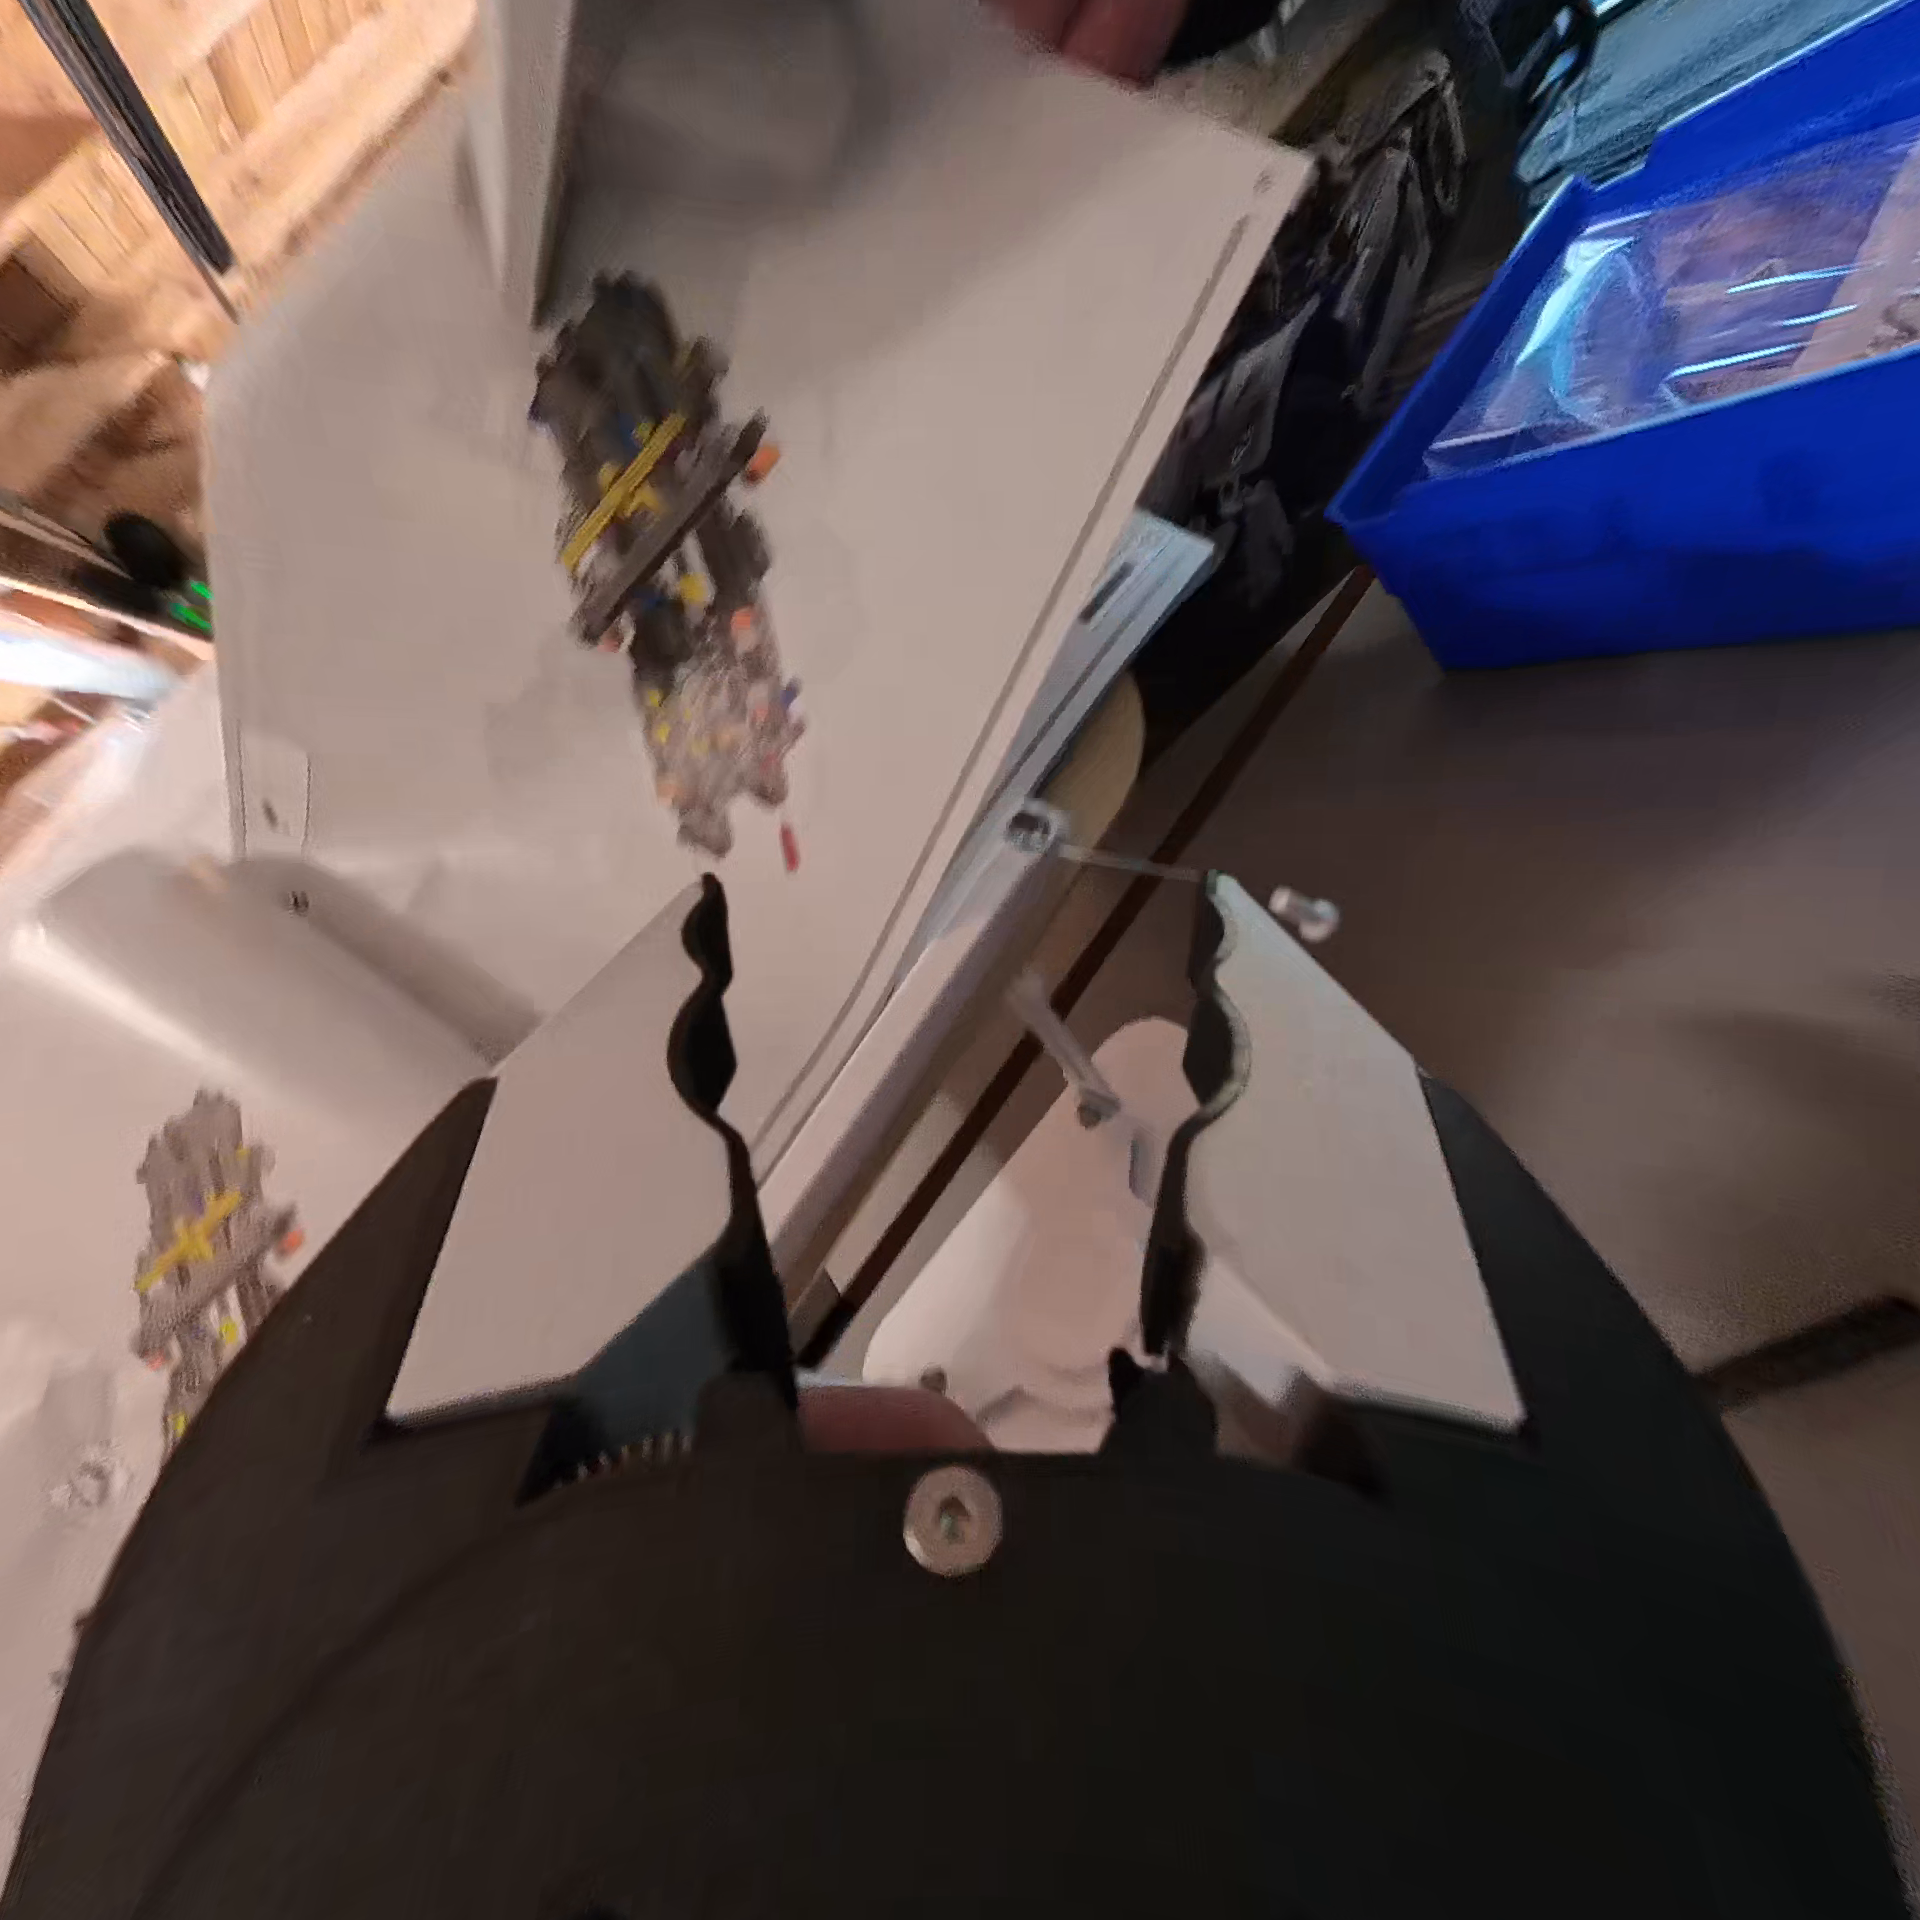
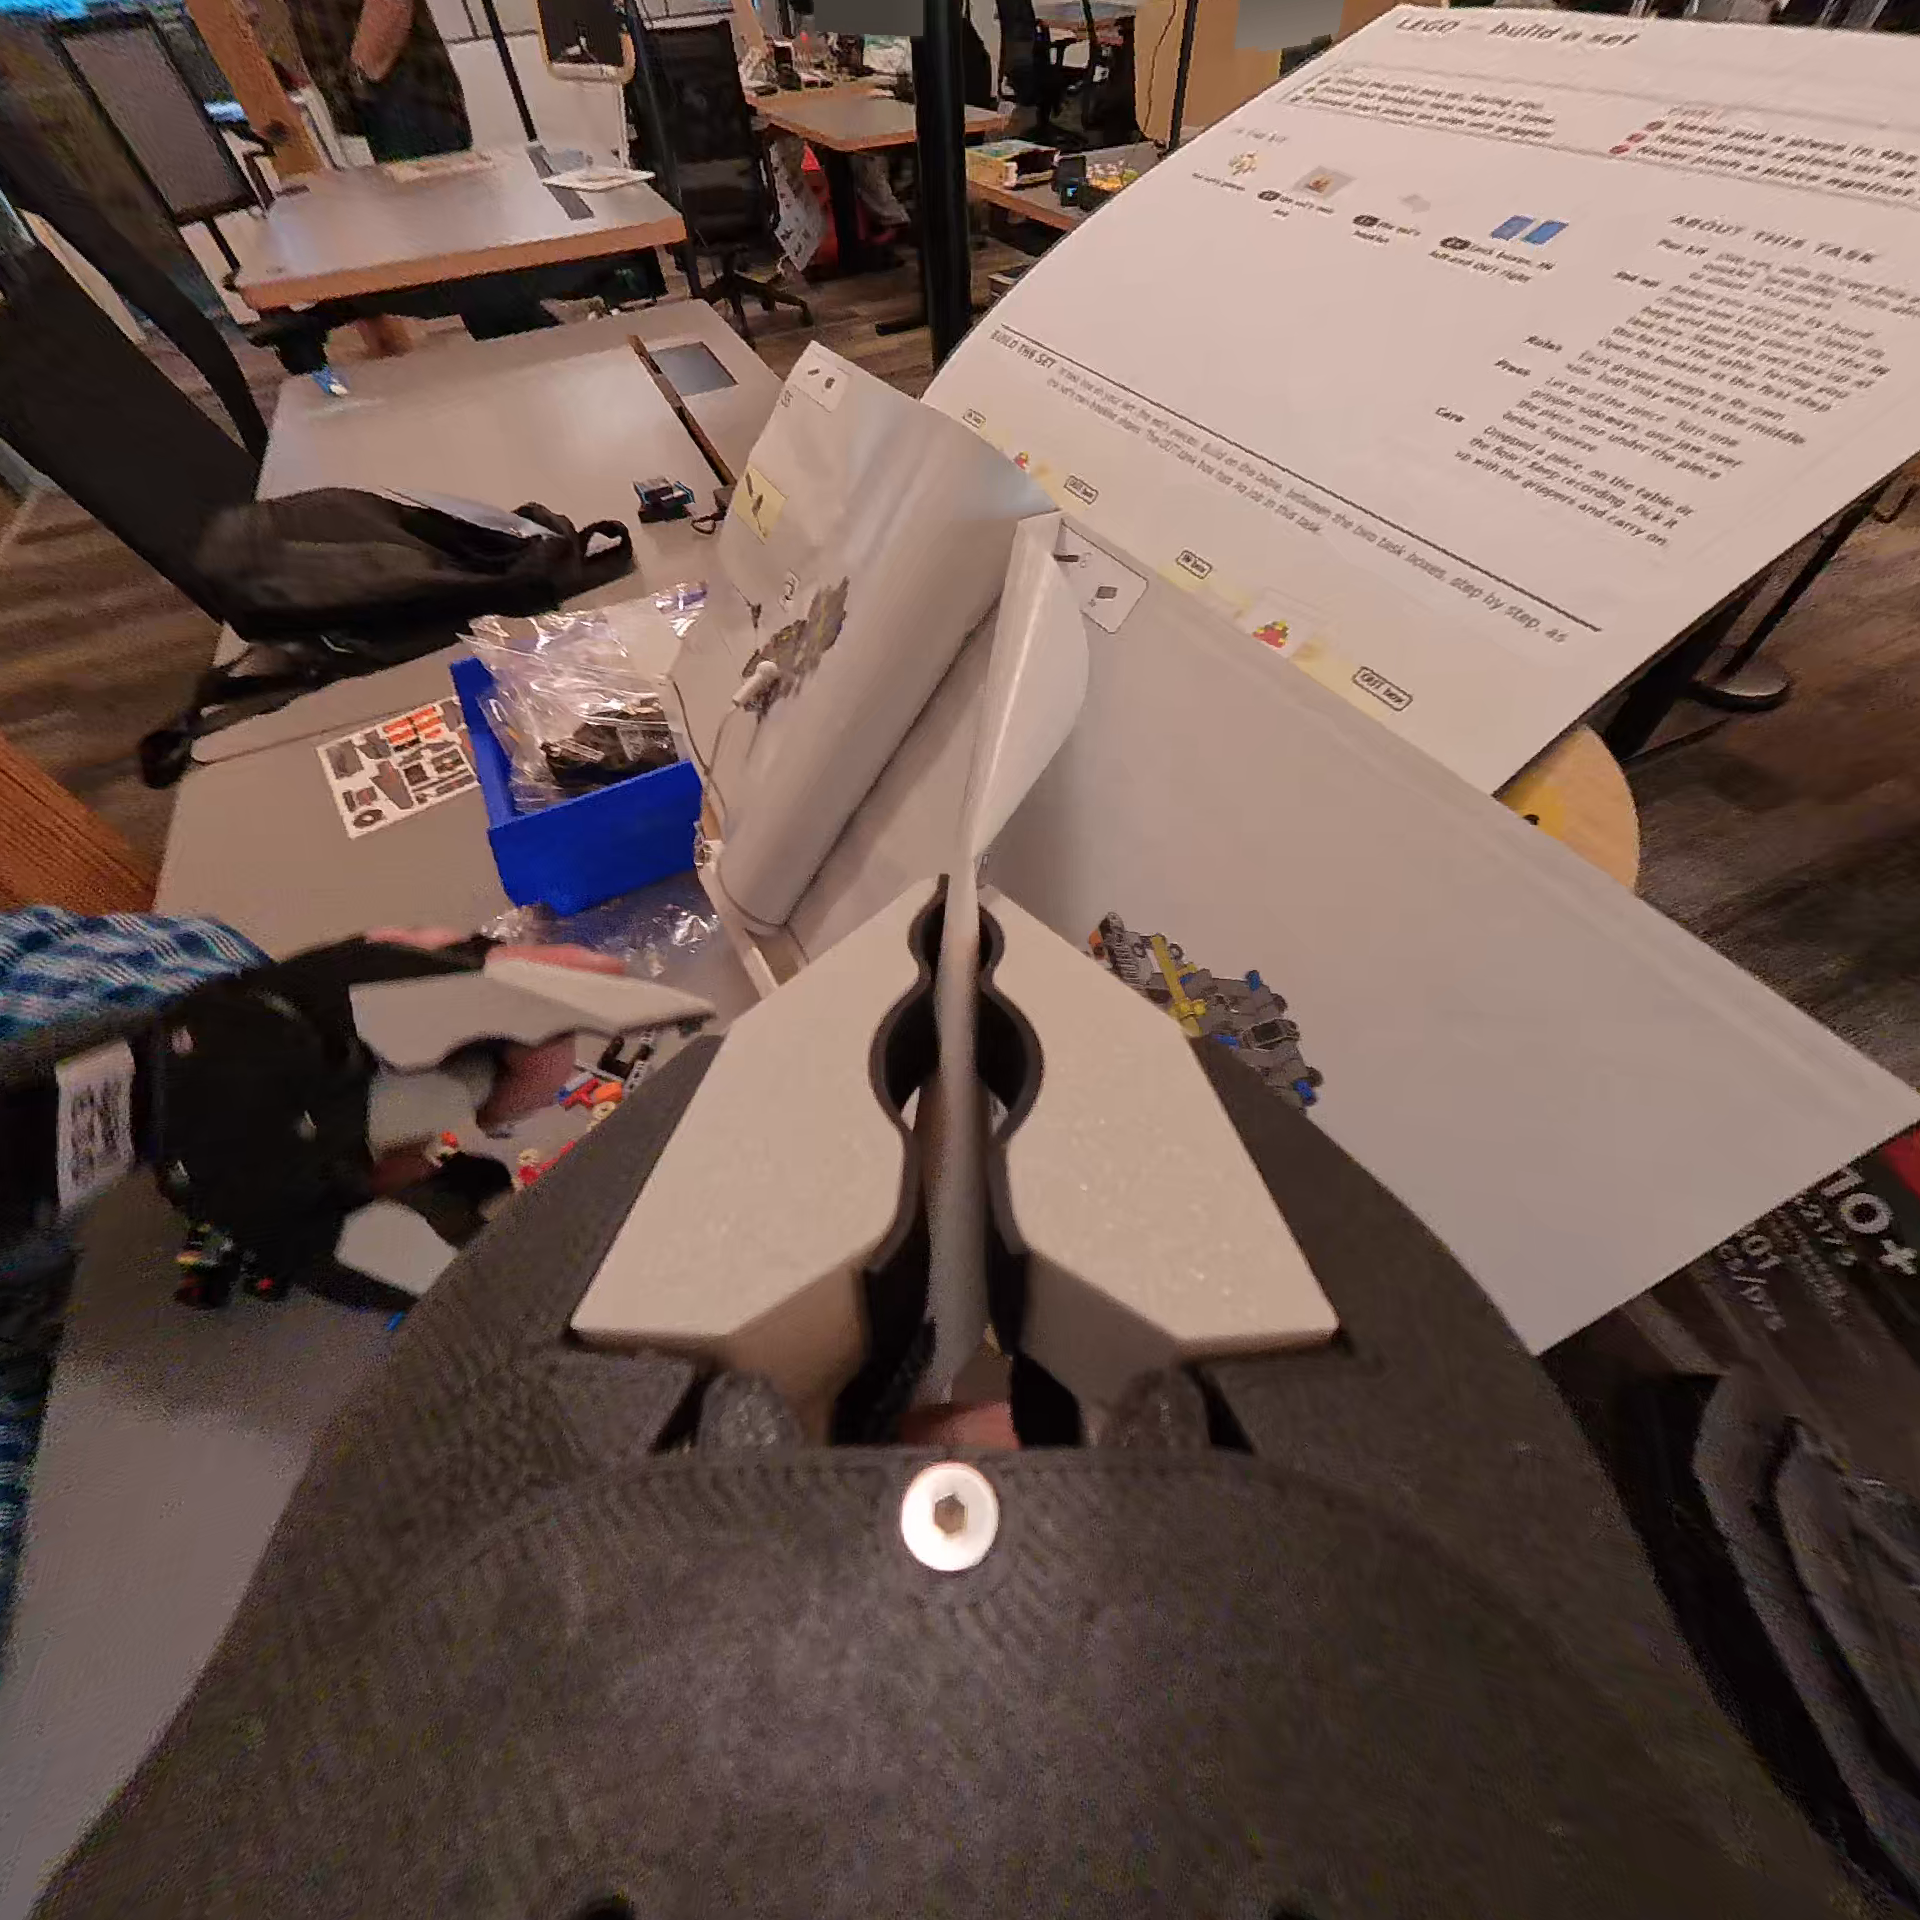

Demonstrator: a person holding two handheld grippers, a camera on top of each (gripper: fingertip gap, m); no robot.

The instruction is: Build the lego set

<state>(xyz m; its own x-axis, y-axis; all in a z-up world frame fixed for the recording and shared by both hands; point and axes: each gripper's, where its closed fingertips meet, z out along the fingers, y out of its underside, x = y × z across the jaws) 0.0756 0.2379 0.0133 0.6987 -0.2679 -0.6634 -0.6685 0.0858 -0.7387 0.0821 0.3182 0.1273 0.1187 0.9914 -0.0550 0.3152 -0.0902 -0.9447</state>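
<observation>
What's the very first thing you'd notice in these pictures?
The right gripper, close to its camera, pinching a white page of the instruction booklet between its fingers. To its left sits a bright blue bin with plastic bags inside, and nearer, the left gripper hovers open over scattered colourful lego pieces on the grey table.

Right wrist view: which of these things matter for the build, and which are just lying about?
For the build:
- instruction booklet, a page clamped in the right tool
- blue bin with bagged pieces
- loose pieces on the table
- sticker sheet
- left tool, open

Lying about:
- black bag
- large printed sheet
</observation>
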